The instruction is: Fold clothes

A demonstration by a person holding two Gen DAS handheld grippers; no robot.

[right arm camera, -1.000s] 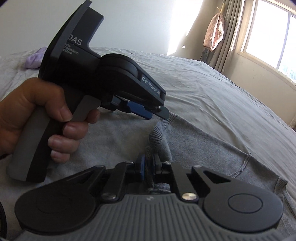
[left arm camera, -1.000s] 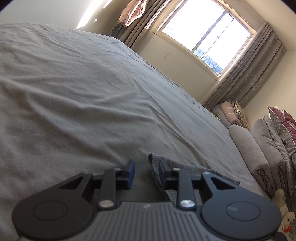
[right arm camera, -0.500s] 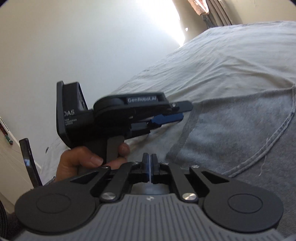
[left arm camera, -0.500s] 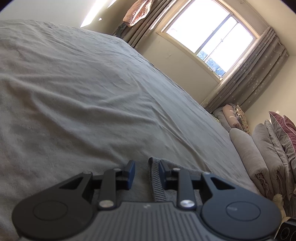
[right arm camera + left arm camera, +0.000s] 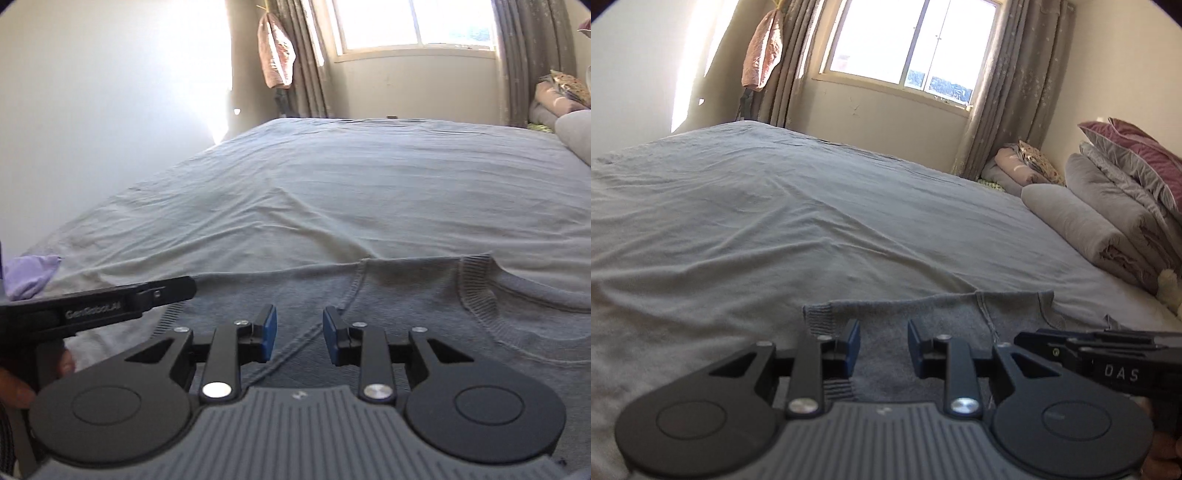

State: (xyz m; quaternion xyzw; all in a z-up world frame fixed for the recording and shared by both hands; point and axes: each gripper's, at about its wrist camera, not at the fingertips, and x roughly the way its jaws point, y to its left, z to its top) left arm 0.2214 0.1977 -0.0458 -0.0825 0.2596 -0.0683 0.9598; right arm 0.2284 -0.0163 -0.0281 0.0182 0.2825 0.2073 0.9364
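Beyond the flat grey knit sweater, a wide stretch of wrinkled grey bedsheet is left open. Stacked grey and maroon pillows are piled along the right edge.

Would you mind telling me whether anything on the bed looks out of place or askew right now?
Nothing is damaged or spilled. The grey sweater lies mostly flat on the bed. A small lilac cloth sits bunched near the bed's left edge, apart from the sweater.
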